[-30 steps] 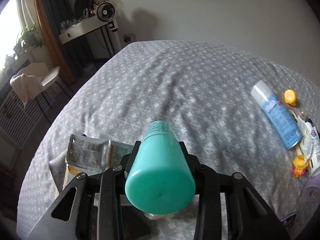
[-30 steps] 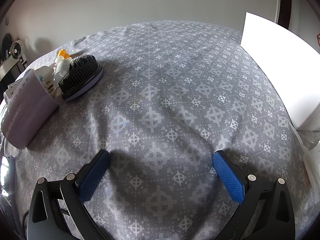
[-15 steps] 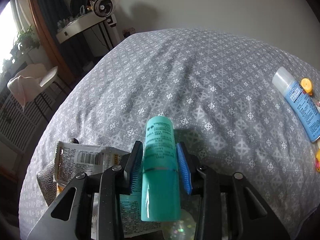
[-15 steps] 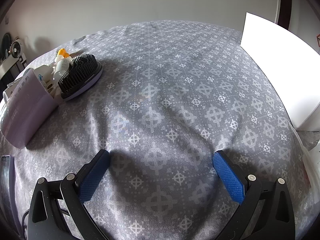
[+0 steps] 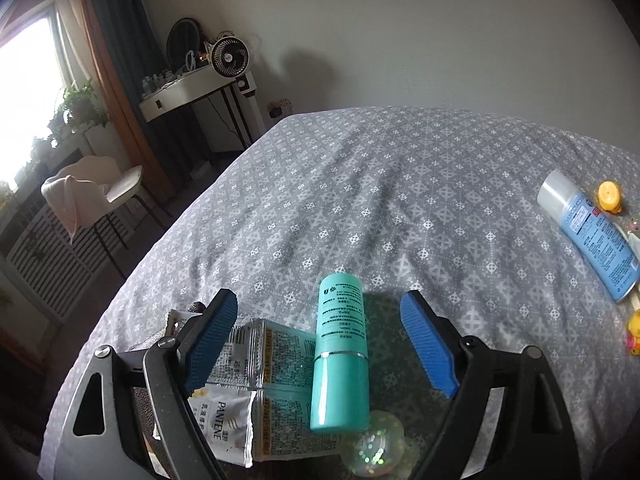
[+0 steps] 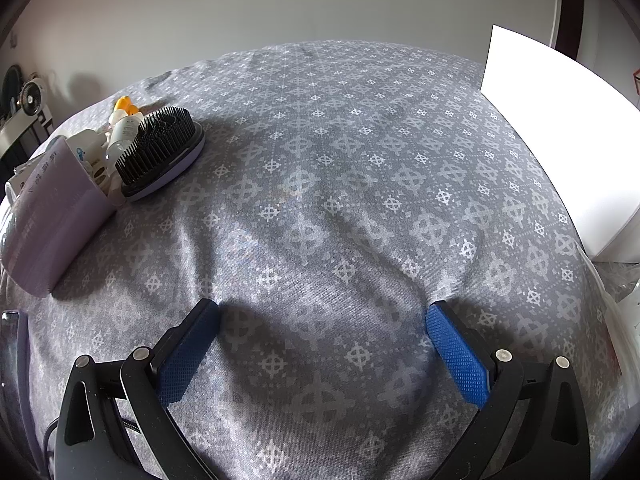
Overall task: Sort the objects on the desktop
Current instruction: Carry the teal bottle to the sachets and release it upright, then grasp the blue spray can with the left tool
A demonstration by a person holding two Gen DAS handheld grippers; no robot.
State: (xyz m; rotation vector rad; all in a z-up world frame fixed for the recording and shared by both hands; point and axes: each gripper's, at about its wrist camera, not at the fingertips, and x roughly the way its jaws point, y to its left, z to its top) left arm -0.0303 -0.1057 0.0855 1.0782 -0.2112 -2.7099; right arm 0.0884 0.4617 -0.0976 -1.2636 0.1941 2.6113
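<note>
Left wrist view, left to right. Sachet strip — foil packets, one marked Pantene — lies flat on the patterned grey cloth, partly under the left finger. Left gripper: fingers spread wide, holding nothing. Teal bottle lies on its side between them, touching neither pad, its lower half resting on the sachets, base toward the camera, next to a clear glitter ball. Far right, well apart: blue spray can on its side, a yellow duck toy just beyond it.

Handling, judged: bottle is rigid, smooth plastic, probably light; round, so it may roll off the sachets. Take hold across the body near the silver band. Sachets are limp and slippery — pinch an edge.

Right wrist view. Lilac case and black-bristled hairbrush at left, touching. Right gripper: fingers spread, empty, over bare cloth. White box at far right.
</note>
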